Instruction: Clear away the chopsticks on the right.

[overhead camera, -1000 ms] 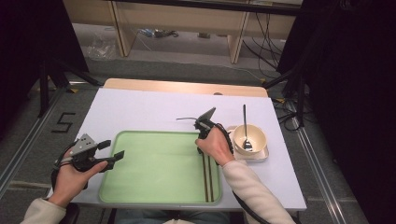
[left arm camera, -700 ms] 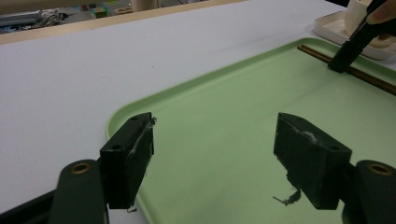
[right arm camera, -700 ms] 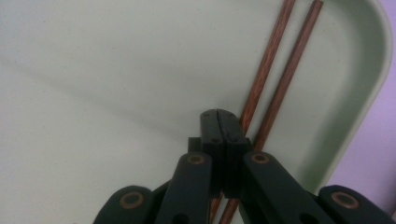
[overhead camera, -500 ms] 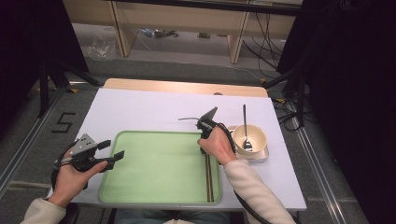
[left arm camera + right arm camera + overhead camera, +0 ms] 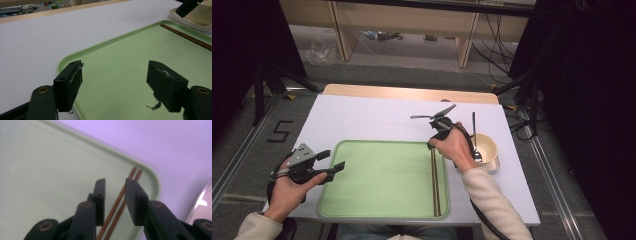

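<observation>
The right gripper [image 5: 115, 195] has just been opening and lifts, its jaws apart above the chopsticks [image 5: 435, 180], now released along the green tray's [image 5: 382, 200] right edge; left gripper [image 5: 329, 162] gapes empty at lower left.

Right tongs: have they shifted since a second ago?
Yes. The right tongs have just been opening over the chopsticks and lifted slightly off the green tray; nothing is gripped.

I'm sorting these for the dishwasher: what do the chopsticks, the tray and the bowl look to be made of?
Chopsticks: probably wood or bamboo, reddish-brown and thin, with a slight sheen.
Tray: likely plastic, a uniform matte pale green with a moulded, rounded rim.
Bowl: ceramic or melamine, cream and smooth; the look leaves it open.
</observation>
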`<state>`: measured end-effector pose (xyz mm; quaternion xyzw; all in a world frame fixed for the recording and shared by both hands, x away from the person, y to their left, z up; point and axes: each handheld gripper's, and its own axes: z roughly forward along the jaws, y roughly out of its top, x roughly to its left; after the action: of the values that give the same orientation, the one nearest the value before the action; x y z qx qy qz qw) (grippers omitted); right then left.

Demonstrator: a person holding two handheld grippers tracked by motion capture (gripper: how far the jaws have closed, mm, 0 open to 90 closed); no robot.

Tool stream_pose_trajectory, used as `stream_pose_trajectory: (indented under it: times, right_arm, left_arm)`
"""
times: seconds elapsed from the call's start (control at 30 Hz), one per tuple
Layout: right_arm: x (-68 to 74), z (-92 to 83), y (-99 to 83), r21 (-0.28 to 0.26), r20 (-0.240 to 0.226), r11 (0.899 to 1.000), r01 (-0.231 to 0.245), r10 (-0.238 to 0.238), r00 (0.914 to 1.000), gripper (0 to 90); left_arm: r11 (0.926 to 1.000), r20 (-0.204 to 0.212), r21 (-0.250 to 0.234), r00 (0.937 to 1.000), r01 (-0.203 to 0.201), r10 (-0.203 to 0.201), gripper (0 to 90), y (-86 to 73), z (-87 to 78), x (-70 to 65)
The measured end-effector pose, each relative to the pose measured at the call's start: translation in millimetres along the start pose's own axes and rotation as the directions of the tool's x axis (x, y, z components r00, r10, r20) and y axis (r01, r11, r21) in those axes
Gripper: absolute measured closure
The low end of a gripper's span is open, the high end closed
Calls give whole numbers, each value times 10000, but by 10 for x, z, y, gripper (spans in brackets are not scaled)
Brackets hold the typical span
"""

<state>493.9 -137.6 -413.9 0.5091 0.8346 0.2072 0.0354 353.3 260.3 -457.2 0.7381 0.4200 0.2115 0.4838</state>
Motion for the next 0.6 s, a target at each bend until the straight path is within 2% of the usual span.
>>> stream_pose_trajectory:
  times: [0.03,0.1,0.13,0.17,0.2,0.23,0.27,0.3,0.4,0.43,0.57,0.6]
  right_arm:
    - [-33,-43,7,-181,40,9997,-153,153,9999,704]
    - [-82,-98,15,-588,48,9983,-41,44,10000,696]
    - [-90,-128,17,-609,65,9979,-231,235,9997,695]
    - [-126,-153,16,-858,45,9961,-199,203,9998,690]
    - [-122,-179,13,-782,-23,9960,-439,439,9990,686]
    - [-156,-194,3,-1059,51,9939,-320,327,9995,680]
    - [-202,-194,6,-1202,86,9927,91,-82,9999,674]
    - [-210,-212,-2,-1257,101,9920,-151,165,9998,662]
    - [-244,-250,-13,-1425,119,9894,-276,296,9995,638]
    - [-293,-264,-12,-1576,176,9875,59,-32,9998,633]
    - [-327,-356,-31,-1899,303,9815,-230,292,9991,622]
    - [-363,-371,-33,-1955,258,9806,-138,192,9995,622]
  left_arm:
    - [10000,-15,10,10000,33,-33,286,-2,-1,-1]
    - [10000,-65,39,10000,45,-45,286,-5,-4,3]
    - [10000,-88,41,9999,50,-50,286,-4,-2,4]
    - [10000,-97,43,9999,51,-50,286,-4,-2,4]
    - [10000,-102,34,9999,56,-55,286,-4,2,1]
    - [10000,-77,40,10000,49,-49,286,-4,4,2]
    - [10000,-103,74,9999,46,-45,286,-5,4,0]
    - [10000,-86,70,9999,59,-58,286,-6,7,1]
    - [9999,-71,56,9999,141,-141,286,-5,18,1]
    - [9999,-88,66,9999,143,-142,286,-4,21,0]
    - [10000,32,74,10000,30,-30,286,4,36,4]
    - [10000,21,94,10000,12,-12,286,7,36,2]
